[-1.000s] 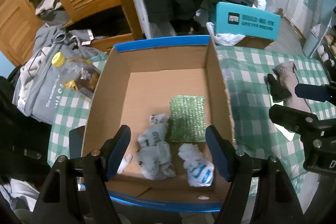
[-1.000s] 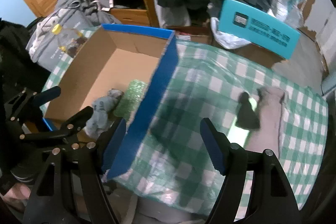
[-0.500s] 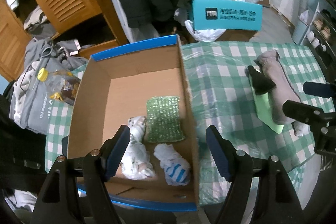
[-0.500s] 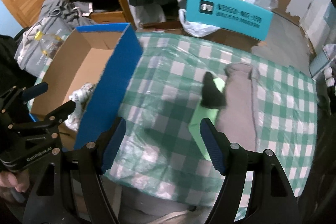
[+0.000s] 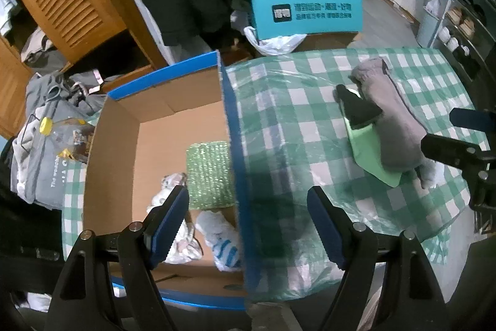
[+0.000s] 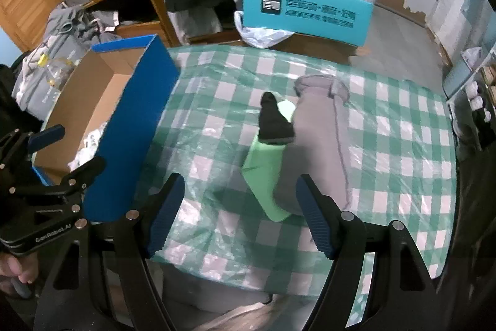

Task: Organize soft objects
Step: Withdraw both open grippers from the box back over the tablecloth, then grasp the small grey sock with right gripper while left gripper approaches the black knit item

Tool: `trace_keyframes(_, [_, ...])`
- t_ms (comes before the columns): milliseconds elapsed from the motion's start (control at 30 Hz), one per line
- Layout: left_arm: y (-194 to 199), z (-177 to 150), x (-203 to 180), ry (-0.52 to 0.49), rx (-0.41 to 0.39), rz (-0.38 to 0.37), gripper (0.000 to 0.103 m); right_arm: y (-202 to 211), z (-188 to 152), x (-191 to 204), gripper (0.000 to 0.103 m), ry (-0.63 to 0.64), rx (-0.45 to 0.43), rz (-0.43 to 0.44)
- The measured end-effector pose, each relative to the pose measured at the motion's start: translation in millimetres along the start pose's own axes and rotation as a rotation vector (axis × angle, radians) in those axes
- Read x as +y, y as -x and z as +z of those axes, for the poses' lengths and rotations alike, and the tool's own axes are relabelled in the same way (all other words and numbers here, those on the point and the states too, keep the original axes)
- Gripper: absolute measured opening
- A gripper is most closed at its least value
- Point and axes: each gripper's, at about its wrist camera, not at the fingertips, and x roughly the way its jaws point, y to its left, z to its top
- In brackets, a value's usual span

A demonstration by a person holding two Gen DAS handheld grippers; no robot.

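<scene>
Socks on tabletop (image 6: 403, 126): grey sock (image 6: 319, 141), green sock (image 6: 266, 172) and black sock (image 6: 274, 121) overlapping, right of cardboard box (image 6: 136, 126). Green scrub pad (image 5: 209, 172) and balled socks (image 5: 223, 241) inside box. Left hand-held gripper (image 5: 248, 225) wide, empty, over box's right wall; right hand-held gripper (image 6: 238, 213) wide, empty, near the green sock.

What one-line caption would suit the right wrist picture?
Open right gripper above a green cloth, black sock and grey cloth beside a cardboard box.
</scene>
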Motion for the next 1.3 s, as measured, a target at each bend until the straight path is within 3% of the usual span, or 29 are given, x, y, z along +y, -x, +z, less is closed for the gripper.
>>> trace_keyframes(367, [-8,-2,-36,-0.071,0.024,-0.008,0.081,-4,-17,-40,0.075,-0.06,0.02,-0.049])
trace_keyframes(700, [-33,2,-52,-0.054,0.085,-0.037,0.081,-18,-33,-78,0.075,-0.144,0.066,-0.088])
trace_keyframes(1300, [-54,2,-75,-0.087,0.137,-0.054,0.081,-61,-55,-109,0.075,-0.205,0.17,-0.128])
